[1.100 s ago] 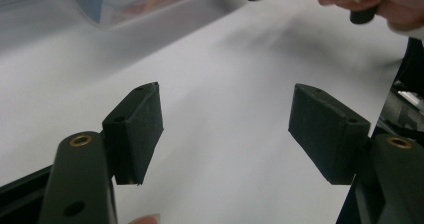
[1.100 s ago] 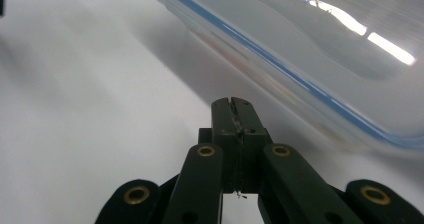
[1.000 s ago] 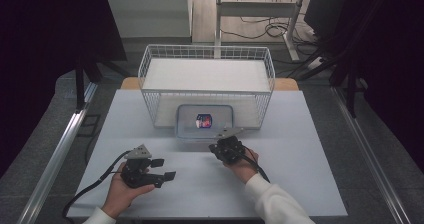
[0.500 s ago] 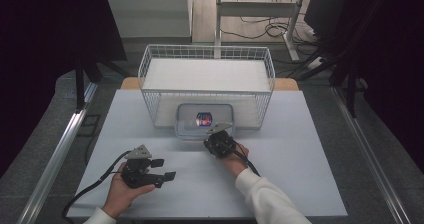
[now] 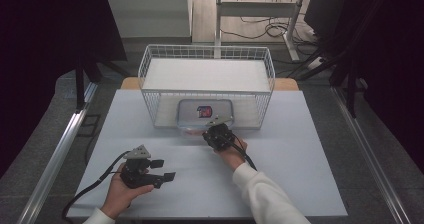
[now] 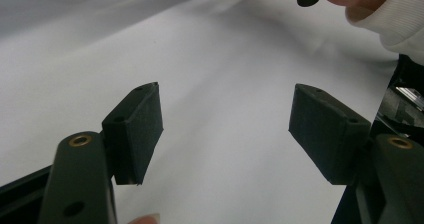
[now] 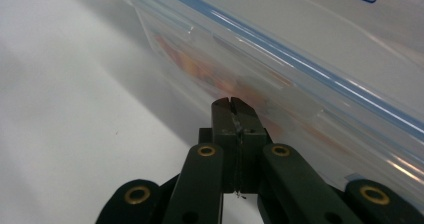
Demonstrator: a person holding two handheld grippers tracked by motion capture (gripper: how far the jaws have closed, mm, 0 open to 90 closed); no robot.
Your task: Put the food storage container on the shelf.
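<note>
While our left gripper [image 5: 161,169] rests spread near the desk's [image 5: 300,184] front edge, we keep the right gripper [image 5: 216,132], pressed together, low against the clear lidded box's [image 5: 192,109] near wall, nudging squarely toward the wire basket [image 5: 150,79] at the far edge.

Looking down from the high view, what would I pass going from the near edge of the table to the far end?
Left gripper, jaws open → right gripper, jaws shut → clear plastic lidded container with a red label → white wire basket → far off, the floor cables.
</note>
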